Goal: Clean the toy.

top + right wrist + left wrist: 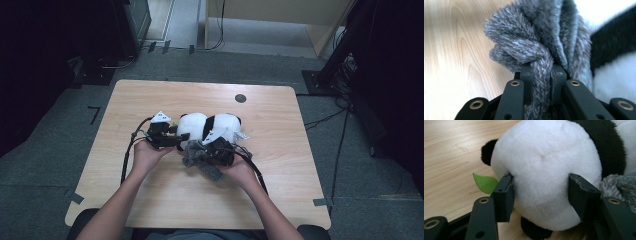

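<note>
Plush panda [207, 126] lies on side at centre of wooden table [150, 100]. Left gripper [540, 192] pinches panda's white rounded end, pads sunk into fur; green felt leaf [485, 183] at left. Right gripper [541, 75] clamps knotted grey fuzzy scarf [531, 47] just beside panda, lower centre.

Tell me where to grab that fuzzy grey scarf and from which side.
Grip the grey scarf on the narrow strand just below its knot, coming in from the person's side of the table. The strand is thin enough for the jaws, and the panda plush blocks the far side.
</note>
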The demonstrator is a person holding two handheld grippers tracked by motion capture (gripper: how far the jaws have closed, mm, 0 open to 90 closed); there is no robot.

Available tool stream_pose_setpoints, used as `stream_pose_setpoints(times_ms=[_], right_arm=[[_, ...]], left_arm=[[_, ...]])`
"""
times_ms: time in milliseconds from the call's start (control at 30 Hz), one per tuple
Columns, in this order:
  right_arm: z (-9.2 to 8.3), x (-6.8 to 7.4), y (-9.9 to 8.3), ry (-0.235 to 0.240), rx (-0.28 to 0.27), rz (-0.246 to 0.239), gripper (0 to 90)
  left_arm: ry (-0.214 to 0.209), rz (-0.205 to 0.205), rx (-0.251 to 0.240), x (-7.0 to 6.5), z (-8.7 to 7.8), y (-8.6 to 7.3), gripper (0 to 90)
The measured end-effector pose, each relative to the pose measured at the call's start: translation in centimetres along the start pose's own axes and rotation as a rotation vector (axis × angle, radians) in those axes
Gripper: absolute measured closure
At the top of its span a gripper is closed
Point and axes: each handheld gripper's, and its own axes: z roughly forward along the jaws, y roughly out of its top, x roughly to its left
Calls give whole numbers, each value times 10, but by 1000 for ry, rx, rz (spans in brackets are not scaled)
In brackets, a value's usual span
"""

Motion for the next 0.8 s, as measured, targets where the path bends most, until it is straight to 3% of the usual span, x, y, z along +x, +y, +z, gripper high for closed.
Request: stream_pose_setpoints(times_ms=[167, 800], right_arm=[[-9, -4, -8, 10, -21, 5, 784], [-45, -24, -42, -19, 5, 40, 783]], left_arm=[[3, 9, 2, 0, 1, 0, 424], [2, 20, 8, -2, 2, 0, 437]])
